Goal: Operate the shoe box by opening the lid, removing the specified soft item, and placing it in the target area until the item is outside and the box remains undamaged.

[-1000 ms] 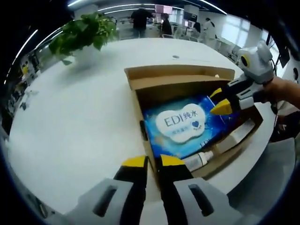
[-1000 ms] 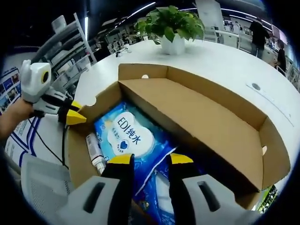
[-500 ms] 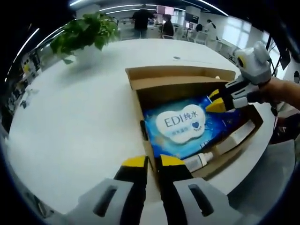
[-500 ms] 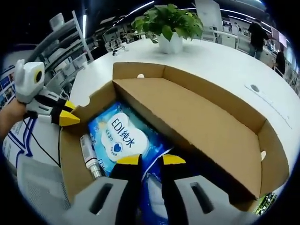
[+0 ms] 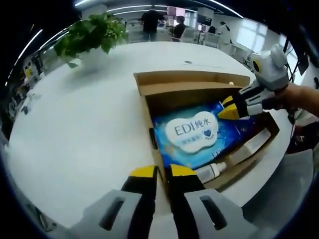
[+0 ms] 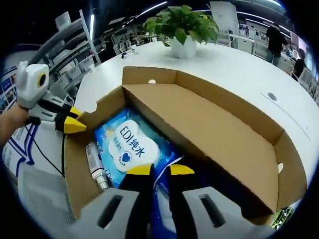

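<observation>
Wipes pack point(image 6: 130, 147): near end hidden under the right gripper point(image 6: 155, 170), so whether the closed-looking jaws pinch it can't be told; small print under "EDI" too tiny to read. Left gripper point(image 5: 157, 172) jaws cover the shoe box point(image 5: 192, 82) near wall, grip unclear. Small bottle point(image 5: 212, 172) beside the pack: label unreadable, base tucked behind box wall.

matt cardboard shoe box point(image 6: 214, 134), glossy plastic wipes pack point(image 5: 199, 132)

This place is an open office. A large round white table point(image 5: 75, 129) carries a potted plant point(image 6: 183, 27). Behind it stand rows of desks point(image 6: 119, 47) under long ceiling lights point(image 5: 134, 7), and several people point(image 5: 148, 22) stand far away.
</observation>
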The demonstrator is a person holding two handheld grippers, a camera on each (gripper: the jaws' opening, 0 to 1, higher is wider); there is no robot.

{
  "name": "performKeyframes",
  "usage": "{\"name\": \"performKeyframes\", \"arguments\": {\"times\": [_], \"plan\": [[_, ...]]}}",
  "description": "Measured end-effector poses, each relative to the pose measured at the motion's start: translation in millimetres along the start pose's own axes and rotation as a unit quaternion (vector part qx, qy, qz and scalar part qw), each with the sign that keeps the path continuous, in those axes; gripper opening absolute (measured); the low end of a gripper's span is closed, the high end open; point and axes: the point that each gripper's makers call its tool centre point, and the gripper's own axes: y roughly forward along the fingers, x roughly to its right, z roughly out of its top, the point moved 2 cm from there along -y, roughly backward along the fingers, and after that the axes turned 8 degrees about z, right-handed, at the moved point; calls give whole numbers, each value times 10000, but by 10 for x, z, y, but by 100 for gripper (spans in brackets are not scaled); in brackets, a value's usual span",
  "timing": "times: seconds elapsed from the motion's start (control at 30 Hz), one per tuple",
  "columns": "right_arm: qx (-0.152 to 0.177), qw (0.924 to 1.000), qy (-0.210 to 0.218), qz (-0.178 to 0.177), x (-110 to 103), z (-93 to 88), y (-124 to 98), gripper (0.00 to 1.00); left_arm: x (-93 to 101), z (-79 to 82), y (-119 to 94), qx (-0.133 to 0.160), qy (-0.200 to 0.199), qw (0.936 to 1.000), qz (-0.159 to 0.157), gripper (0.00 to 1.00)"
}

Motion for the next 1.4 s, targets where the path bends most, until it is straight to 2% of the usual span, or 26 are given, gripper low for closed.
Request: {"name": "performKeyframes", "arguments": {"times": [0.13,0.43,0.67,1.23,1.4], "plan": [[-27,10000,39,40,-13,-10,13,8,-2,-2,1,-2,16,10000,10,6],[37,9995,-303,-41,-89,55,-87,0,-1,-4,-2,-17,105,9999,81,6],[153,9989,-434,-109,-132,130,-193,0,-8,-11,-4,-6,34,10000,71,6],[132,9982,-408,-415,-74,53,-500,0,9,-18,-14,-133,296,9994,85,7],[120,9981,-379,-477,-48,5,-572,0,6,27,-41,-112,386,9991,128,7]]}}
